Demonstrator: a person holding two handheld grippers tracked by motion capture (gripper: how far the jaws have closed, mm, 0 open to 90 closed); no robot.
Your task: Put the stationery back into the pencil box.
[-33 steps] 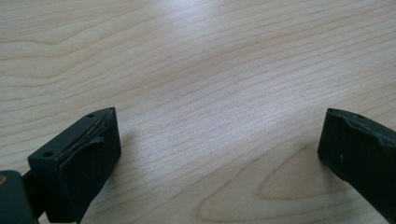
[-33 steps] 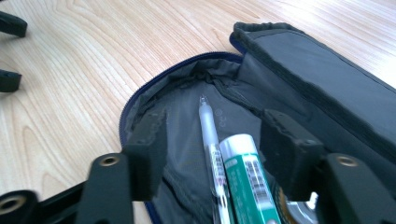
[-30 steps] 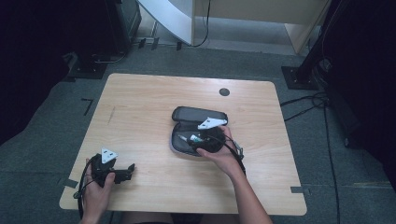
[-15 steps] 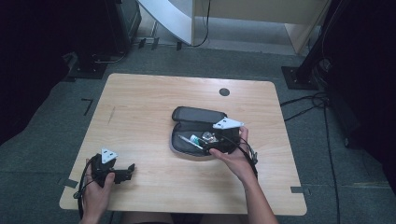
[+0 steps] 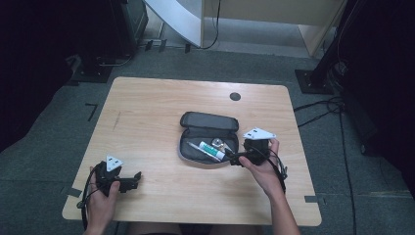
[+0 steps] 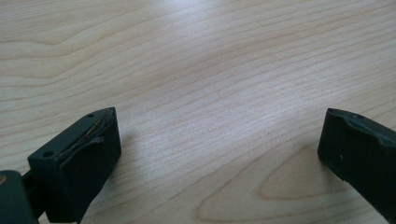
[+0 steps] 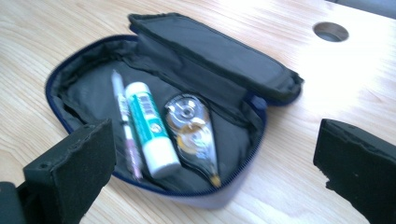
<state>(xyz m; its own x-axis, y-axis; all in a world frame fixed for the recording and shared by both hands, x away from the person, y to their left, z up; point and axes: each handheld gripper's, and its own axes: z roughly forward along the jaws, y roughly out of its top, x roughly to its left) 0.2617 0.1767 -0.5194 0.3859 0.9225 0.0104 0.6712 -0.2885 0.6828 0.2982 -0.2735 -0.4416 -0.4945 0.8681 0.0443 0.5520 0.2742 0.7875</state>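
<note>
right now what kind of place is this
Probably an office or lab workspace: a wooden desk with a cable hole, stand bases and cables on grey carpet, and an open pencil case of stationery.

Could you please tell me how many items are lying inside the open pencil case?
3, side by side in the pencil case: a thin pen at the left, a glue stick in the middle, a correction tape roller at the right. Smaller things could be hidden under them.

A light wooden table (image 5: 147, 112) bears an open pencil case (image 5: 208, 139).
</note>
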